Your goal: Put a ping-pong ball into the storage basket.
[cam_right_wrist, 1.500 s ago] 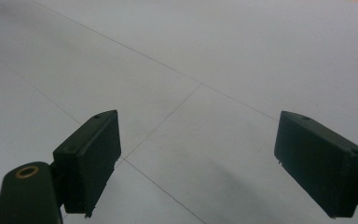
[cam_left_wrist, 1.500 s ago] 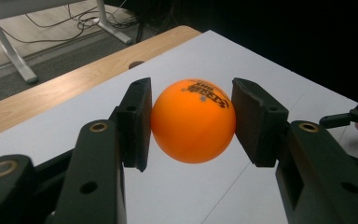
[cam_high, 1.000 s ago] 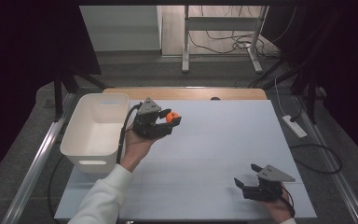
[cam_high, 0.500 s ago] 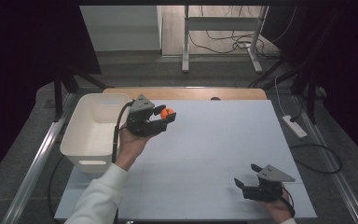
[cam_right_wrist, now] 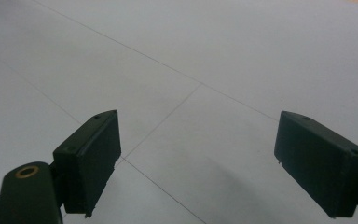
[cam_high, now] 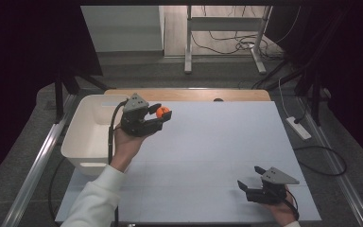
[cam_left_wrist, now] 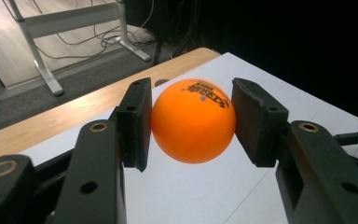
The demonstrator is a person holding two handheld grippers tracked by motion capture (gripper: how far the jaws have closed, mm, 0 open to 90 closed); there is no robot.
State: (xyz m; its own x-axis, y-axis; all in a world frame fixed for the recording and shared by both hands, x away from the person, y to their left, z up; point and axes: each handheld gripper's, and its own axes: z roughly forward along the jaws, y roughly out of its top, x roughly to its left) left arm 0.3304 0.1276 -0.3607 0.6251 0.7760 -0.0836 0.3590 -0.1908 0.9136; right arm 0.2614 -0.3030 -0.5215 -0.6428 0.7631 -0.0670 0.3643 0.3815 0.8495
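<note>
Step in hand: carrying, by the look of it. The left gripper holds an orange table-tennis ball in the air just right of the white plastic bin, above the white tabletop.
Left tongs: clamped on the ball, a pad pressing each side (a firm, centred pinch in the left gripper view).
Right tongs: the right gripper sits low over the tabletop's near right corner, well apart from the bin, its jaws spread with nothing between them.
Next move: probably a swing over the bin's rim, then a release; it calls for the ball to be past the wall before the jaws part, since a light ball would likely bounce and roll off the table.
Ball's look: glossy, even orange, round and undented, with small dark printed lettering and stars on its upper face (too small to read).
</note>
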